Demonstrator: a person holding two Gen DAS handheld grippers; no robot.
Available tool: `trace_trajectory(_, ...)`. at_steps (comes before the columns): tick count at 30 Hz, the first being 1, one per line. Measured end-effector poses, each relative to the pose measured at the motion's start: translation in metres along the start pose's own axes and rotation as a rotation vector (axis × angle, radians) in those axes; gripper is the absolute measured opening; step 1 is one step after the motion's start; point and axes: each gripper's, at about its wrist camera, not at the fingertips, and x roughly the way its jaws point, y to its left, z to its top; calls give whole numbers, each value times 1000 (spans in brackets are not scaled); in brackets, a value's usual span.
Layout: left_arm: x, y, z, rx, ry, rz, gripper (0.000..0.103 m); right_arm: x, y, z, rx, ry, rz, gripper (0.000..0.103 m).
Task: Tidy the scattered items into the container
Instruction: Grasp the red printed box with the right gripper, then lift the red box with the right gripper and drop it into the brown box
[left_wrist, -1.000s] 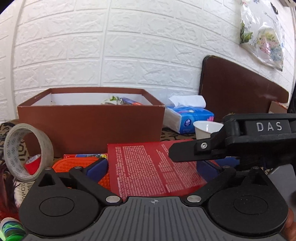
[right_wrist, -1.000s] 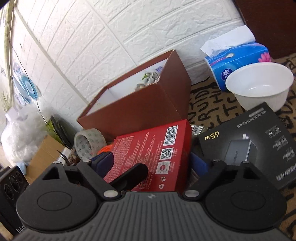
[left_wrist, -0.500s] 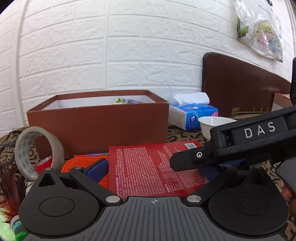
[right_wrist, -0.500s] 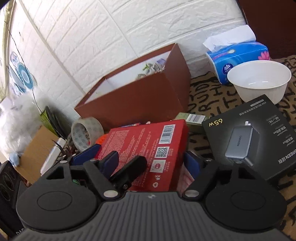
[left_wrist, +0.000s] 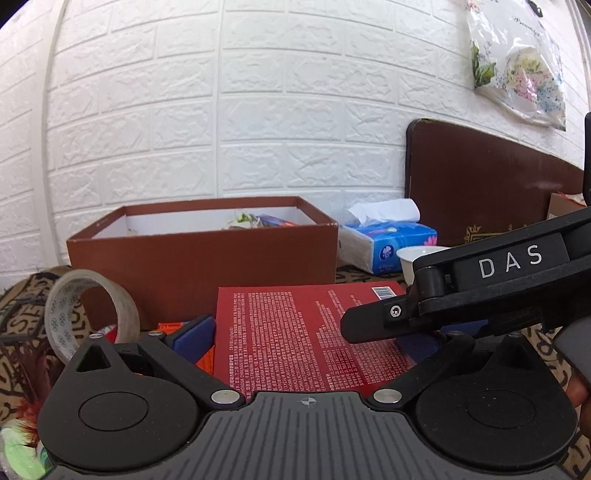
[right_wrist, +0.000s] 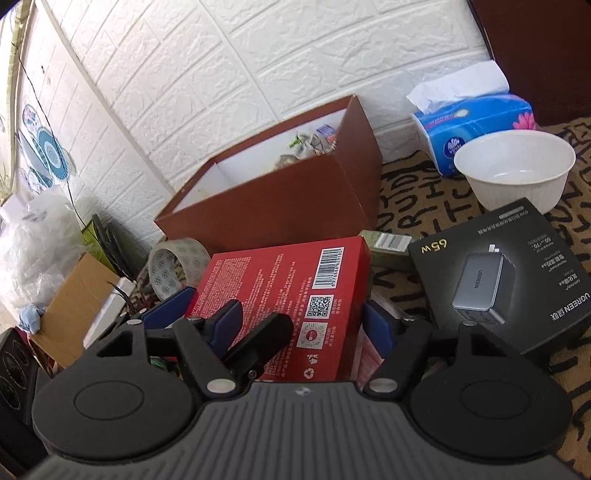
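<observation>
Tape roll (left_wrist: 92, 310) at far left, its lower edge cut off behind the left tool (left_wrist: 306, 332). Left tool wide apart, blue pads flanking the red box (left_wrist: 295, 332); contact unclear, its right pad hidden by the right tool's arm. Right tool (right_wrist: 301, 325) also straddles the red box (right_wrist: 295, 295), pads at both sides, grip not confirmable. Brown container (right_wrist: 280, 199) just behind, contents mostly hidden. Black charger box (right_wrist: 506, 280) on the surface at right.
</observation>
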Motion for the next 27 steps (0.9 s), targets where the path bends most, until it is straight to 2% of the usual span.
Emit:
trace_trajectory(7, -8, 0, 25, 21, -57, 21, 103, -14, 15, 17, -26, -46, 12, 76)
trace_trajectory(13, 3, 16, 70, 47, -118, 61, 103, -13, 33, 54, -54, -97, 33, 76)
trace_trajectory(22, 67, 53, 129, 112, -171, 160, 103, 34, 52, 121, -47, -143, 70, 76)
trace_trajectory(27, 114, 74, 135, 91, -129, 180, 103, 79, 45, 144, -15, -125, 69, 76)
